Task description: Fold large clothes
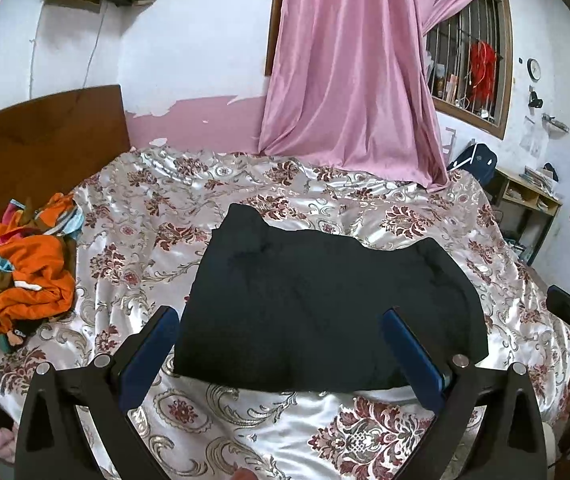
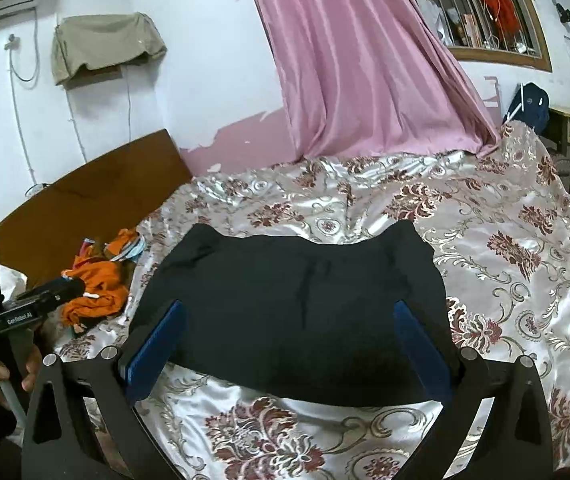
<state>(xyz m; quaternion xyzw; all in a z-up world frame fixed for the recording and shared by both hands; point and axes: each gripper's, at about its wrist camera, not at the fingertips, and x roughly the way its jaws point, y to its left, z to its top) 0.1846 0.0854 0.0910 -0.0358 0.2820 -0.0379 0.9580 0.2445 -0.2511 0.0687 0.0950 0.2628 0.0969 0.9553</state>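
A black garment [image 1: 325,304] lies folded into a rough rectangle on the floral satin bedspread [image 1: 285,432]; it also shows in the right wrist view [image 2: 293,304]. My left gripper [image 1: 281,316] is open and empty, held above the garment's near edge, its blue pads [image 1: 149,356] wide apart. My right gripper [image 2: 289,308] is open and empty too, above the near edge, with blue pads [image 2: 421,348] spread. The left device's body [image 2: 21,308] shows in a hand at the right wrist view's left edge.
A crumpled orange and multicoloured garment [image 1: 33,272] lies at the bed's left side by the brown headboard [image 1: 41,140]. A pink curtain [image 1: 349,80] hangs onto the far bed edge. A wooden shelf [image 1: 525,196] and a dark bag [image 1: 477,164] stand at the right.
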